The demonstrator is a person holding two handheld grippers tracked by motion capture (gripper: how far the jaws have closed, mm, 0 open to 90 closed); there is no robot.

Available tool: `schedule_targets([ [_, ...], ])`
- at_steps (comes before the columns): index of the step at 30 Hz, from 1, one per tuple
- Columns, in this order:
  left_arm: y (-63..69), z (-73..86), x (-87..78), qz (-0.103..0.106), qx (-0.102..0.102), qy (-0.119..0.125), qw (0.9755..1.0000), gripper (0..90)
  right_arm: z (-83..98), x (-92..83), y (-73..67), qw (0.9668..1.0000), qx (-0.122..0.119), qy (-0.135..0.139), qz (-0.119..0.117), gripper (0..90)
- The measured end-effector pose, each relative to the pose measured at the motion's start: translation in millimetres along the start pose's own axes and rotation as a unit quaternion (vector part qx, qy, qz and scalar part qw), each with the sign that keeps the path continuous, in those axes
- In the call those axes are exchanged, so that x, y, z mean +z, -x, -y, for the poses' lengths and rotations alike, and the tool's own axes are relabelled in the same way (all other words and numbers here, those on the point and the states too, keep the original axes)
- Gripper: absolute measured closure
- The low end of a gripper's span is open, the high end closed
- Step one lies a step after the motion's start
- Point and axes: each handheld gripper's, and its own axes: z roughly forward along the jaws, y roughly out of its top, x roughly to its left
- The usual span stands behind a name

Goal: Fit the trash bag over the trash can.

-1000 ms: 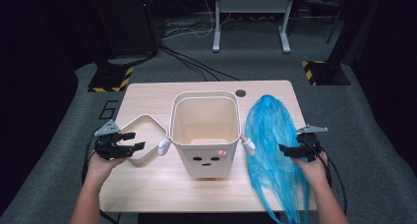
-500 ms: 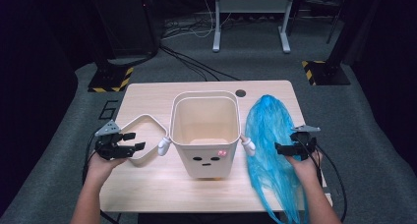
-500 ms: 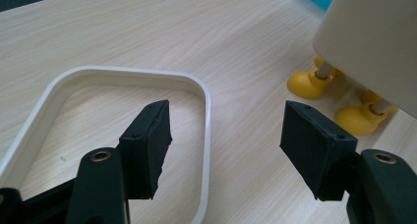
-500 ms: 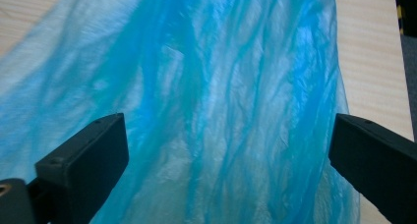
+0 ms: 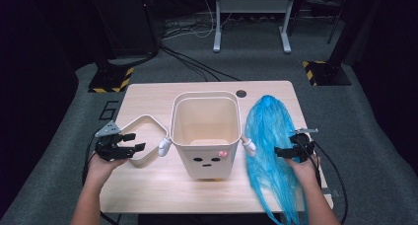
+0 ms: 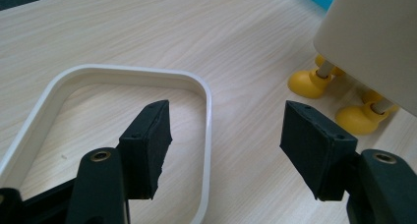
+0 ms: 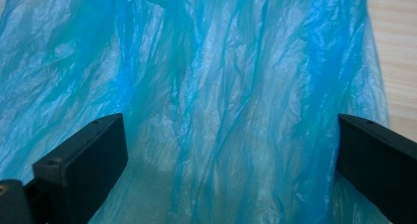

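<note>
Blue bag (image 5: 270, 151): flat on desk (image 5: 148, 94), right of bin (image 5: 204, 133), crumpled, lower end trailing past near desk edge. Not yet lifted, not yet opened, nothing of it in bin.

Right tool (image 5: 291, 151): over bag's right side in high view; in right tool view jaws spread wide w/ bag film (image 7: 221, 101) under and between them, pads (image 7: 83, 160) not pinching it. Judged step: reach for bag, grasp not yet made.

Bin: upright mid-desk, cream, face print on front, small arms at sides, yellow feet (image 6: 307, 81) in left tool view. Inside bare, no liner. Rim ring (image 5: 143, 136) off bin, flat on desk, just left of it.

Left tool (image 5: 129, 142): at ring's near-left side; jaws spread, one pad (image 6: 147, 145) inside ring, other outside, ring's edge (image 6: 206, 135) between. No pinch seen; whether pad touches ring, cannot tell.

Progress, as judged: early. Done: ring off, bin empty and ready. Left: pick bag, open mouth, seat in bin, fold over rim, press ring back on.

Surroundings: dark floor, cables, stand legs (image 5: 251, 18) beyond far desk edge; hazard-striped bases at both far corners.
</note>
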Motion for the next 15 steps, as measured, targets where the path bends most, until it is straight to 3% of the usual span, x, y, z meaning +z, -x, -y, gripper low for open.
schedule_targets([
  [6,-0.1,0.5,-0.4,-0.001,-0.001,0.002,1.0,35.5,1.1,3.9,-8.8,0.9991,-0.036,-0.005,0.021,0.0],
  [11,-0.6,1.3,-0.5,-0.001,-0.001,0.001,1.0,35.5,2.8,4.3,-11.3,0.9991,-0.039,0.003,0.017,0.0],
  [13,-1.4,1.7,-0.6,-0.002,-0.001,0.0,1.0,35.5,3.5,3.1,-11.9,0.9989,-0.044,0.008,0.013,5.1],
  [15,-2.0,2.0,-0.8,-0.003,-0.002,0.001,1.0,35.4,4.7,0.5,-13.9,0.9983,-0.056,0.018,0.001,16.4],
])
